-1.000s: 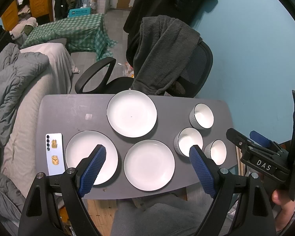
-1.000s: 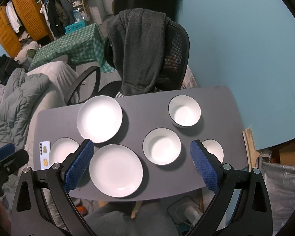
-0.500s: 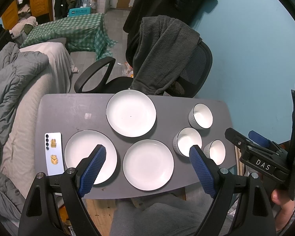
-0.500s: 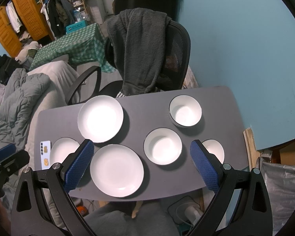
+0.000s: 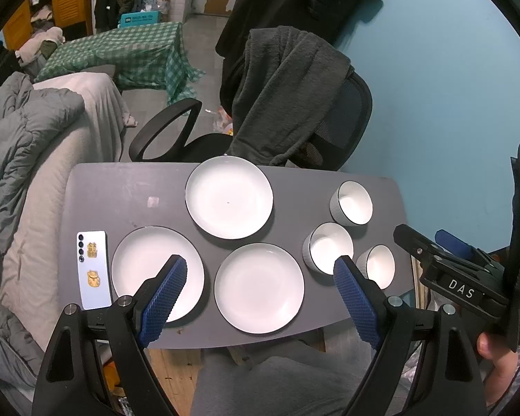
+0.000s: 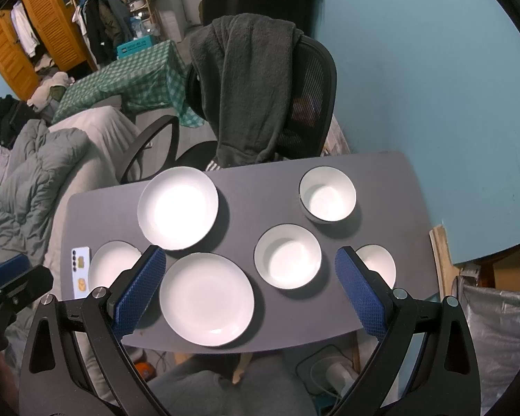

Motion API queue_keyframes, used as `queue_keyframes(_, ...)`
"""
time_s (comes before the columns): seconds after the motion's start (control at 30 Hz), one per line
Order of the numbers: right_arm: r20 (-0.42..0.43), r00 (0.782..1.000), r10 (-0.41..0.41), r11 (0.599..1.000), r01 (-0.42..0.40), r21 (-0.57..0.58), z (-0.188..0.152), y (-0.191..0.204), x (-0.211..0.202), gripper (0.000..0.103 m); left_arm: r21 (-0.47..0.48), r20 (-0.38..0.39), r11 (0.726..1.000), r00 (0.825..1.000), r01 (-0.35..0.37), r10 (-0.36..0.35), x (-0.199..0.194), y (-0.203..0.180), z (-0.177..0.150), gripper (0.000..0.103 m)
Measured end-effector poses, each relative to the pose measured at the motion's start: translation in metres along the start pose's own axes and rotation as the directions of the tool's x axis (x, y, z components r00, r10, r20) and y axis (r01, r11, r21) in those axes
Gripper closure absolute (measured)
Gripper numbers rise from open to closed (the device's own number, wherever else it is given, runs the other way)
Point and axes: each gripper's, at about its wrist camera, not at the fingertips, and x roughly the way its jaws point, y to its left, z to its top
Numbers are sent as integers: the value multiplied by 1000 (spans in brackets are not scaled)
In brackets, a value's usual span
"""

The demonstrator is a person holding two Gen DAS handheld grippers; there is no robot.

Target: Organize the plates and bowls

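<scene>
Plates (image 5: 228,201) and bowls (image 5: 329,248) lie apart on our table (image 5: 121,194).
Plates take its left and middle, bowls the right edge; our left gripper (image 5: 260,277) and right gripper (image 6: 251,277) hover spread, empty.

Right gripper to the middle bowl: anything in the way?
Nothing visible. The right gripper is open and empty above the table, and the middle bowl sits uncovered, apart from the other two bowls and the near plate. The left gripper, also open, is off to the side.
</scene>
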Motion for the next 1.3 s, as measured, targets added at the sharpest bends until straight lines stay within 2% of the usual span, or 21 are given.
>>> queue_keyframes(0.43, -16, 1000, 5, 1000, -5, 0, -12, 12, 2, 6, -9, -14, 1000, 1000, 10, -10, 1, 8, -3, 15)
queue_keyframes(0.73, -39, 999, 11, 1000, -10, 20, -8, 7, 9, 6, 3, -35, 1000, 999, 11, -11, 12, 27, -2, 15)
queue_keyframes(0.9, -45, 999, -4, 1000, 5, 27, -7, 3, 14, 6, 48, -40, 999, 999, 10, -8, 19, 37, 0, 15)
queue_keyframes(1.07, -72, 997, 36, 998, -33, 45, -8, -6, 25, 6, 81, -59, 996, 998, 24, -19, 32, 48, 2, 15)
queue_keyframes(1.3, -75, 997, -8, 998, 13, 69, -18, -16, 40, 6, 195, -95, 981, 995, -17, 36, 61, 54, 4, 15)
